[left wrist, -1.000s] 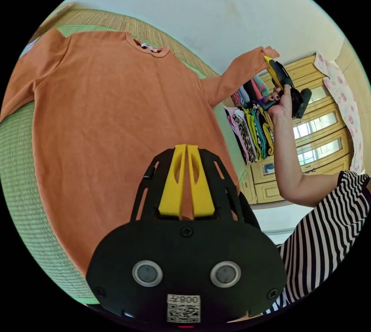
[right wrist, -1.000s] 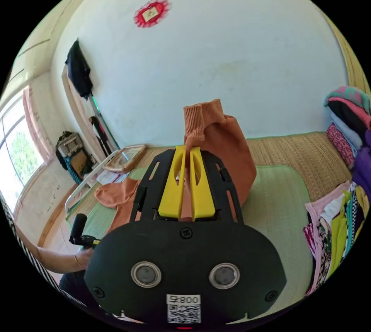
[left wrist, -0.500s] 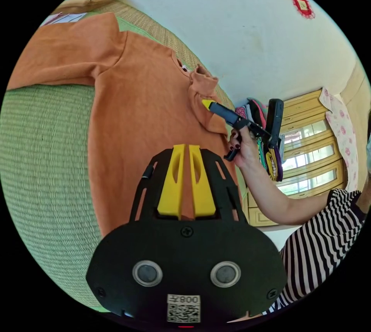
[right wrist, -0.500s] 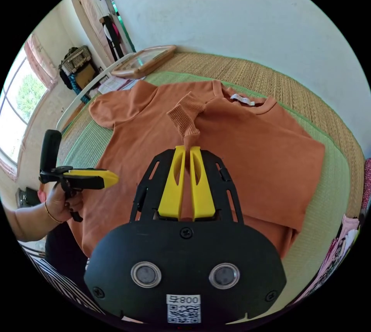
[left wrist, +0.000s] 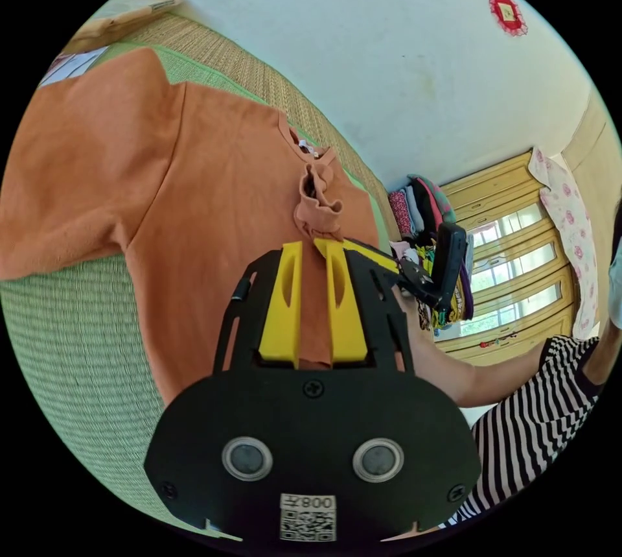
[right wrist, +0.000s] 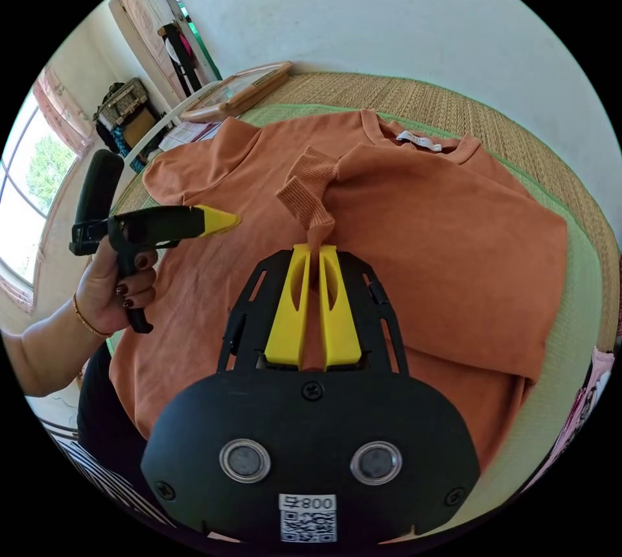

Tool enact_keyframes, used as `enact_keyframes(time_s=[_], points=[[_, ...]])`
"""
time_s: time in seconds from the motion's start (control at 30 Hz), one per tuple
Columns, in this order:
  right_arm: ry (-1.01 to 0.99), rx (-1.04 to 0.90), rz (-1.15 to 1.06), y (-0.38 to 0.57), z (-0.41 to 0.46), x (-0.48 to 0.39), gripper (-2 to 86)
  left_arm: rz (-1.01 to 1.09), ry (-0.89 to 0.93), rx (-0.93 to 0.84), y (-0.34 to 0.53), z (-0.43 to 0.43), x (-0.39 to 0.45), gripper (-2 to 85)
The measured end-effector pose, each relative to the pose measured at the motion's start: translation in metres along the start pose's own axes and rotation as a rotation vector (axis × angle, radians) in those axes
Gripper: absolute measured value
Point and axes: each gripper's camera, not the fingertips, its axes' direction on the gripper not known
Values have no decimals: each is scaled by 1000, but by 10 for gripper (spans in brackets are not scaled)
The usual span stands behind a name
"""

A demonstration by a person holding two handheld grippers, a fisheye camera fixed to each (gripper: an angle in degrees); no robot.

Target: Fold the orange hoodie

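- Woven green matting [left wrist: 58, 336] fills the lower part of the left gripper view, running under a pale wall; a stack of folded clothes [left wrist: 421, 207] sits by the yellow cupboard.
- On that matting the orange hoodie [left wrist: 214, 194] lies flat, its far sleeve spread out and its cuff [left wrist: 317, 203] bunched just below the neckline.
- At the bottom of this view the left tool [left wrist: 313, 249] hovers over the body fabric, jaws narrowly parted with nothing between them. The right tool's yellow tip pokes out just behind its right jaw.
- Across in the right gripper view, the same matting [right wrist: 576, 323] carries the hoodie [right wrist: 414, 239], with a framed tray [right wrist: 243, 87] by the wall.
- Here the right tool [right wrist: 313, 250] is closed on the ribbed cuff [right wrist: 308, 197], with the sleeve already laid across the chest (its fold edge looks fairly straight).
- From the left, the left tool [right wrist: 227, 220] points in over the fabric, carried by a hand [right wrist: 120, 288].
- To finish this step well, I would lower the cuff until it rests flat before letting go, keeping the sleeve parallel to the side seam so no ridge forms.
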Motion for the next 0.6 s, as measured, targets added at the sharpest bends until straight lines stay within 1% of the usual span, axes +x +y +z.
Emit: enact_keyframes(time_s=[0.4,0.6], points=[[-40,32,44,-16,7,9,21,42,-30,-55,-74,33,-32,98],[-85,40,71,-19,7,19,21,43,4,-40,-95,36,-41,110]])
